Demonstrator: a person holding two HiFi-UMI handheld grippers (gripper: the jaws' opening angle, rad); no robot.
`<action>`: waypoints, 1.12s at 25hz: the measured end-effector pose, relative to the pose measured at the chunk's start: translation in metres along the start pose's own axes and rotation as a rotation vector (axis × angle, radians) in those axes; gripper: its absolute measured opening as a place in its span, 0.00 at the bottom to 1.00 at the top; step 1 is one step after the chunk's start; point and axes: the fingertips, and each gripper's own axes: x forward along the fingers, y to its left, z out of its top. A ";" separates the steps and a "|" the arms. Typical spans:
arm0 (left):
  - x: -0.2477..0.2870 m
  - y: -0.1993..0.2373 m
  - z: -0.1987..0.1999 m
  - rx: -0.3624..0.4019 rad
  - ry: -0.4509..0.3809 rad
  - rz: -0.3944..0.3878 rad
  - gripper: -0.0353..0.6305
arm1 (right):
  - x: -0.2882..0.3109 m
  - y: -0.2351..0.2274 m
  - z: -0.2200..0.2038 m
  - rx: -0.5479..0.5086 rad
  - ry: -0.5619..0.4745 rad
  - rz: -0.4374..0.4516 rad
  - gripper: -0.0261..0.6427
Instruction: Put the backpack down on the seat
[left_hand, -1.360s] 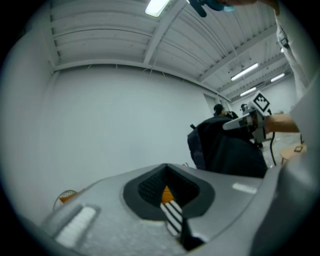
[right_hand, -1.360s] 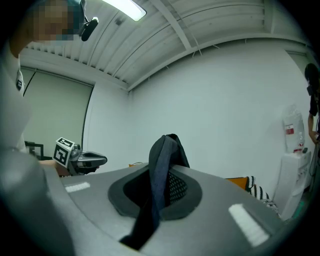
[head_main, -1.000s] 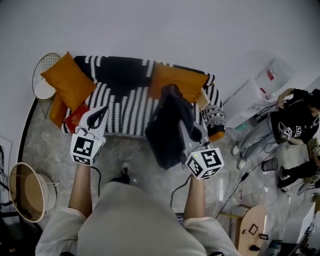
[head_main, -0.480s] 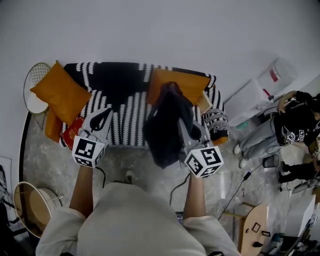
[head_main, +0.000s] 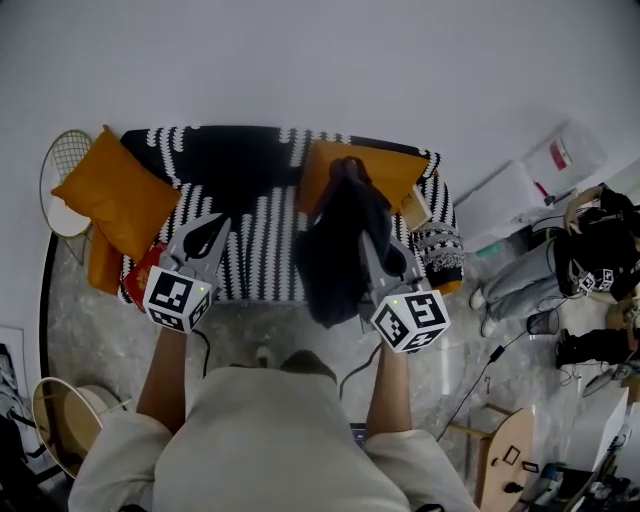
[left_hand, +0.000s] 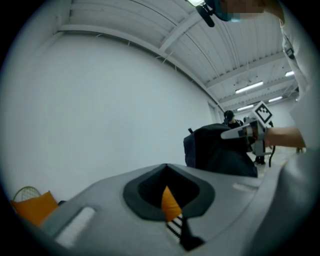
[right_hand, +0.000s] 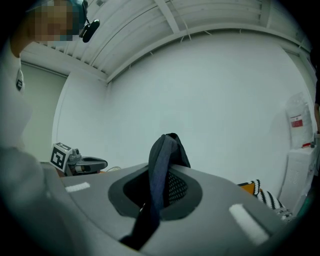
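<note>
Above the front edge of the striped sofa (head_main: 260, 235), on its right half, the dark backpack (head_main: 335, 250) is held up in the air and is not yet set on the seat. It is hung by its top strap (right_hand: 161, 160), which is pinched between the pressed-together jaws of the right gripper (right_hand: 157, 195). The bag is seen to sag and fold below the strap, so it is judged to be soft and floppy. How heavy it is cannot be told. The strap is judged the best place for it to be held, since the cloth body would bunch up. It may swing when lowered, so a slow, gentle drop is called for.

The left gripper (head_main: 215, 228) is held beside the bag, over the left part of the seat, with its jaws closed on nothing. One orange cushion (head_main: 385, 170) is leaned at the back behind the backpack. Another orange cushion (head_main: 105, 195) is propped at the left end.
</note>
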 end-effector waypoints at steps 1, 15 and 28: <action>0.005 0.003 -0.001 -0.003 0.000 -0.001 0.06 | 0.005 -0.003 -0.001 0.003 0.004 0.001 0.07; 0.098 0.071 -0.049 -0.094 0.091 0.023 0.06 | 0.133 -0.072 -0.047 0.103 0.100 0.100 0.07; 0.208 0.124 -0.112 -0.185 0.213 0.068 0.06 | 0.292 -0.144 -0.122 0.154 0.246 0.197 0.06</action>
